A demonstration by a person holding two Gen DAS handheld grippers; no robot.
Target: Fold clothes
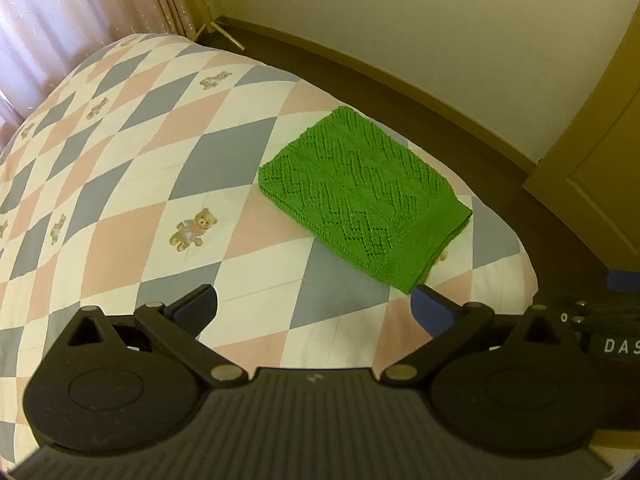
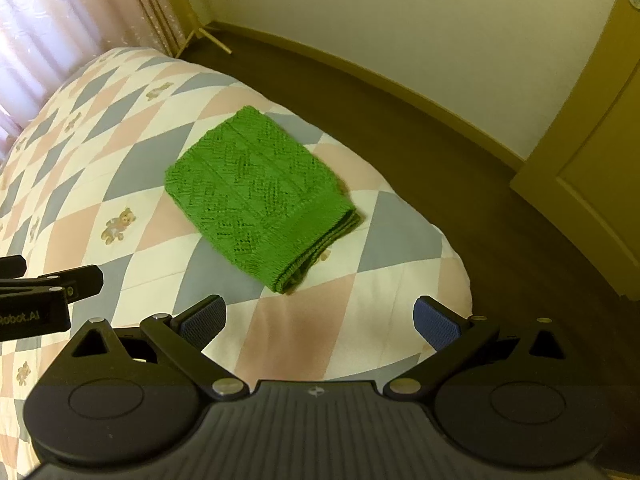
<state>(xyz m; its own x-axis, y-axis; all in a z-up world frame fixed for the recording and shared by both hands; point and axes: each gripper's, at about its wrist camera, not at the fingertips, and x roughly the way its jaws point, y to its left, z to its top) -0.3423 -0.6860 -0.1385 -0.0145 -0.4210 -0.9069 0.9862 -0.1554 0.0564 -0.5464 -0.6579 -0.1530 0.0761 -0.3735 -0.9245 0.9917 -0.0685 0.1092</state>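
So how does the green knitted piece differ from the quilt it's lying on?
The green knit is one solid colour; the quilt is a pink, grey and white diamond check with teddy bears. The knit is folded into a small, layered rectangle; the quilt is spread out flat, covering the bed. Both are soft textiles.

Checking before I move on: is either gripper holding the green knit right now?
No. Both the left gripper and right gripper are open, short of the folded green knit.

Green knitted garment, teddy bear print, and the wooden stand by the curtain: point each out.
green knitted garment (image 2: 256,196): right wrist view, middle of its folded top layer.
teddy bear print (image 1: 195,229): left wrist view, the bear's body on the quilt.
wooden stand (image 1: 224,34): left wrist view, one splayed leg.
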